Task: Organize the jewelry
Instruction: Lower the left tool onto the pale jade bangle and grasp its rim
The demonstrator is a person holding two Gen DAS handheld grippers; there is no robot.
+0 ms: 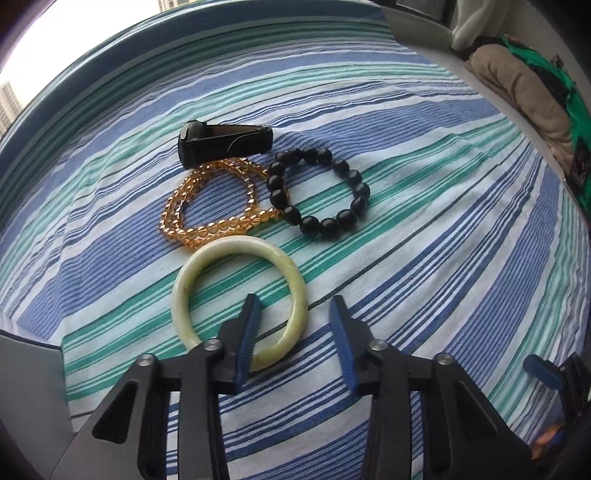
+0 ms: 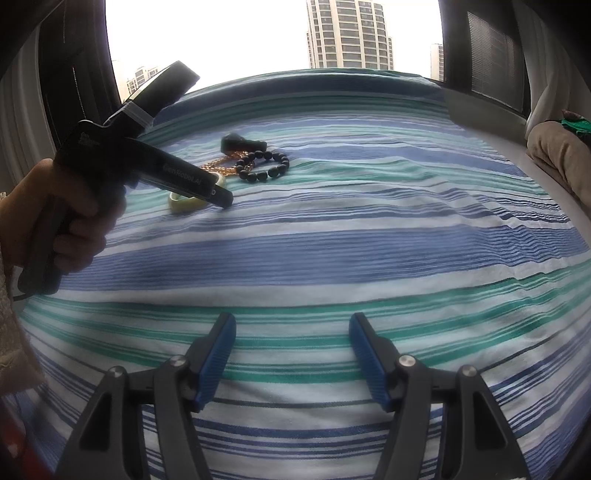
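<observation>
A pale green jade bangle (image 1: 236, 258) lies flat on the striped cloth. My left gripper (image 1: 293, 304) is open: its left finger (image 1: 247, 332) stands inside the ring and the right finger outside, so they straddle the bangle's near right rim. Behind it lie an amber bead bracelet (image 1: 214, 203), a black bead bracelet (image 1: 321, 192) and a black fitness band (image 1: 225, 142). My right gripper (image 2: 291, 321) is open and empty, low over the cloth well short of the jewelry (image 2: 258, 162). In the right wrist view the left gripper (image 2: 221, 197) hides part of the bangle (image 2: 181, 203).
The blue, green and white striped cloth (image 1: 424, 258) covers a bed-like surface. A beige folded cloth (image 1: 524, 92) and green items lie at the far right edge. A window with towers (image 2: 347, 33) is behind. A grey edge (image 1: 29, 369) shows at lower left.
</observation>
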